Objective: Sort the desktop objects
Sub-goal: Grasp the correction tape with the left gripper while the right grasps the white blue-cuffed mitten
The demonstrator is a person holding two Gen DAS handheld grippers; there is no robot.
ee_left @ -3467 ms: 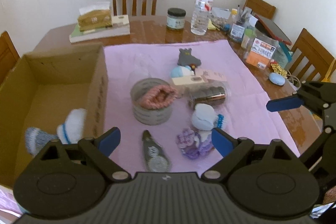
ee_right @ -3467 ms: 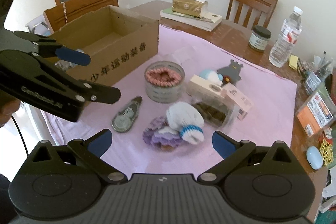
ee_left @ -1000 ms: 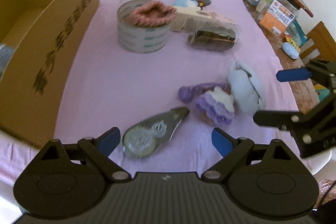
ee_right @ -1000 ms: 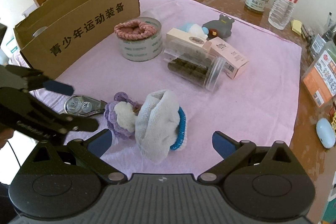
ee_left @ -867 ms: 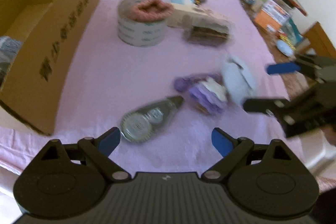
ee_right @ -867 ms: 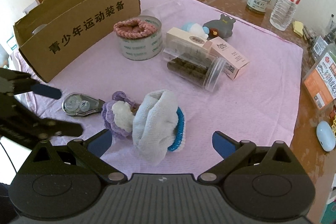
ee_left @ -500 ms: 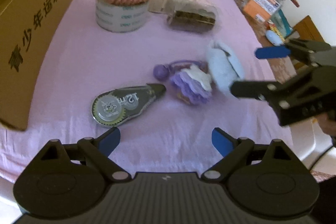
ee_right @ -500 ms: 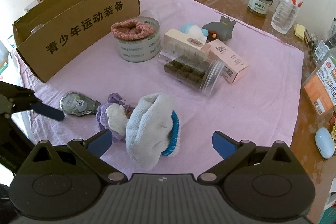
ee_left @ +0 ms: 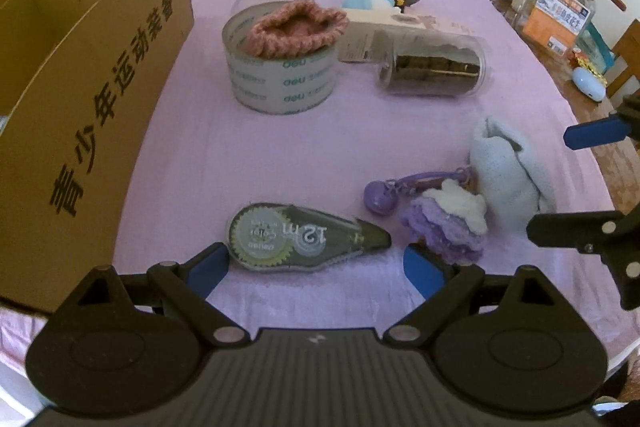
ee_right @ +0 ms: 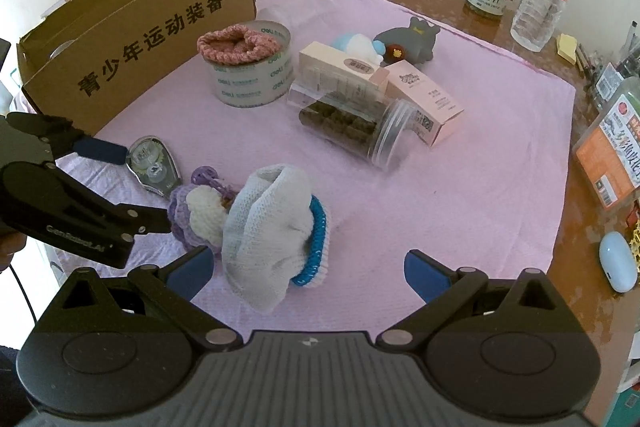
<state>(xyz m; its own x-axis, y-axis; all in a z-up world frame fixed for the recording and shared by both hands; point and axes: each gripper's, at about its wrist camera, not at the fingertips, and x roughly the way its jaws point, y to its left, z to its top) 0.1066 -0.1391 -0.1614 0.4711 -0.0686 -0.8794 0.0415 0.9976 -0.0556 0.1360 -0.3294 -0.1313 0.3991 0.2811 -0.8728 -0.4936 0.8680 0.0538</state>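
Sorting had barely begun: we held both the left gripper [ee_left: 316, 263] and right gripper [ee_right: 306, 269] spread and empty, correction tape [ee_left: 304, 237], sock [ee_right: 272, 231], tape roll [ee_left: 280, 79] still outside the box [ee_left: 80, 131].

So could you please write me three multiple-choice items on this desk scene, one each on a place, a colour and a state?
1. Where does the pink knitted pouch lie?
A. on the roll of tape
B. in the cardboard box
C. under the clear jar

2. What colour is the cloth under the things?
A. green
B. pink
C. white

3. How does the clear jar lie?
A. upright
B. on its side
C. upside down

Answers: 1 A, the pouch sits on the roll's top; 2 B, the cloth is pale pink all over; 3 B, its lid faces sideways.
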